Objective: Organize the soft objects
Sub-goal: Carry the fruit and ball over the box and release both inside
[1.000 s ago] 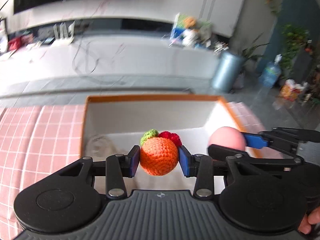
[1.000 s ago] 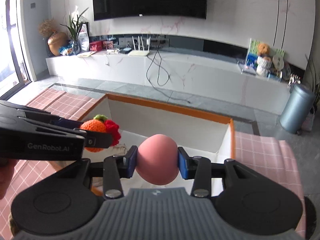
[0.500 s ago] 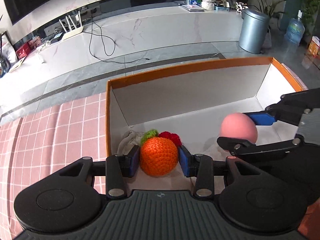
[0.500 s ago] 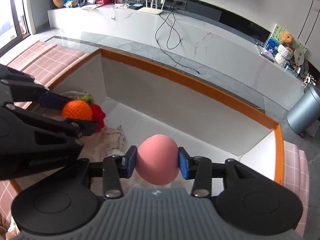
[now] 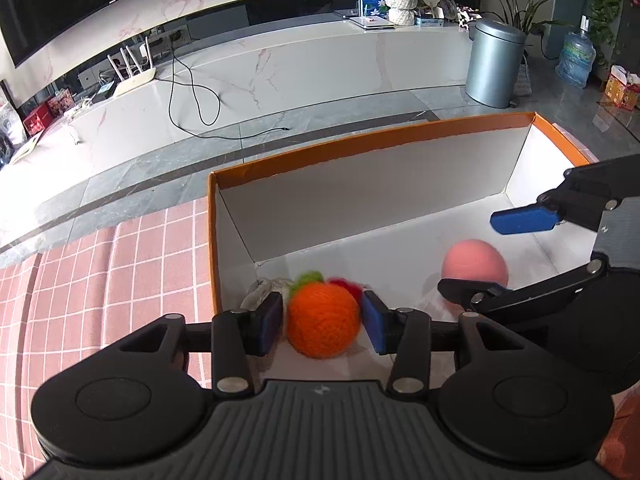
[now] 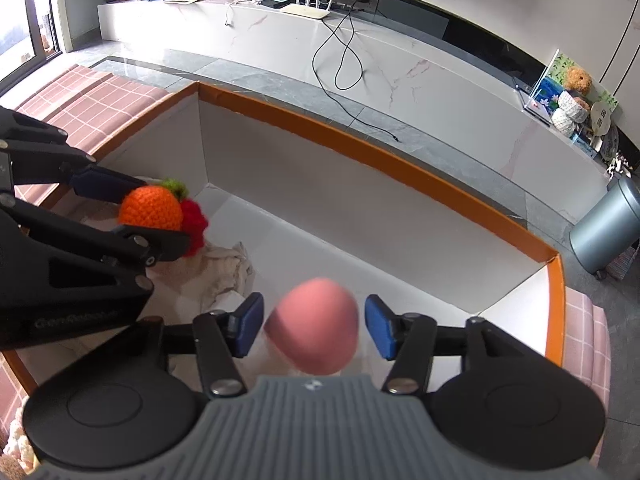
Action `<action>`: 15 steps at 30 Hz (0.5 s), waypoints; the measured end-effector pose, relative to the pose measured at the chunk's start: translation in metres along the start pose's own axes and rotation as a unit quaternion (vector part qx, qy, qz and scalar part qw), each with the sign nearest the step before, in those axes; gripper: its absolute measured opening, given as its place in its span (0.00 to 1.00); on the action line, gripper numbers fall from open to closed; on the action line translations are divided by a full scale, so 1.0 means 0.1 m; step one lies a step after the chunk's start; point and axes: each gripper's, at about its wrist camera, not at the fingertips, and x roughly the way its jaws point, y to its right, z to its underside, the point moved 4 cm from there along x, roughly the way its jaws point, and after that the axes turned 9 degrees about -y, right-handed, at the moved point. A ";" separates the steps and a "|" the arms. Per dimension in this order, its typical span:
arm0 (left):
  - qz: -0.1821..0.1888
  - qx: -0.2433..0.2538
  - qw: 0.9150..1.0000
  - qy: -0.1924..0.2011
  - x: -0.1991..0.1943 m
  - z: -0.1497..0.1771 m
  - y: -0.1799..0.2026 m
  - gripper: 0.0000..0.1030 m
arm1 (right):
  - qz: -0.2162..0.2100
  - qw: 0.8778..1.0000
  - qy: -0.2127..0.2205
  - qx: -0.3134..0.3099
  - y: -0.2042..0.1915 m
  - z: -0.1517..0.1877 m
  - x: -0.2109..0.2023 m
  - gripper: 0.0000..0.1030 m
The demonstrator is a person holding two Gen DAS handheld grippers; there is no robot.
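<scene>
Left wrist view shows your left gripper (image 5: 322, 322) tipped down over the near left corner of the orange-rimmed box (image 5: 360, 142), and its jaws have just been opening: the blue pads stand off either side of the crocheted orange (image 5: 323, 320), with a sliver of gap on both flanks, so the toy is released and no longer pinched. Its edges are smeared, which suggests it is dropping toward the white box floor, next to the crumpled beige cloth (image 6: 224, 268) already lying there. You hold both tools inside the box walls and angled downward so that each soft thing falls into the box and cannot roll off onto the pink checked blanket (image 5: 100, 280) around it. Right wrist view tells the same story for your right gripper (image 6: 314, 330): its jaws have also just been opening, the pads are clear of the pink ball (image 6: 314, 330), and the ball is blurred between them, so it is let go too. The two drops are spaced apart, orange at the left end and ball further right, so the toys should not bump each other. Whether either toy has reached the box floor yet, you cannot tell from these views.
</scene>
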 end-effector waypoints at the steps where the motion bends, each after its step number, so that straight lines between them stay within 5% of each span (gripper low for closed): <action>1: -0.003 0.003 1.000 0.005 -0.01 0.00 0.00 0.61 | 0.000 1.000 0.001 0.000 0.01 0.01 -0.01 0.58; 3: -0.008 0.008 1.000 0.012 -0.02 -0.02 0.02 0.68 | -0.001 1.000 0.001 0.001 0.04 0.03 -0.03 0.59; 15: 0.000 -0.014 0.998 0.058 -0.25 0.00 0.01 0.69 | 0.011 1.000 0.025 0.009 0.10 0.13 -0.25 0.62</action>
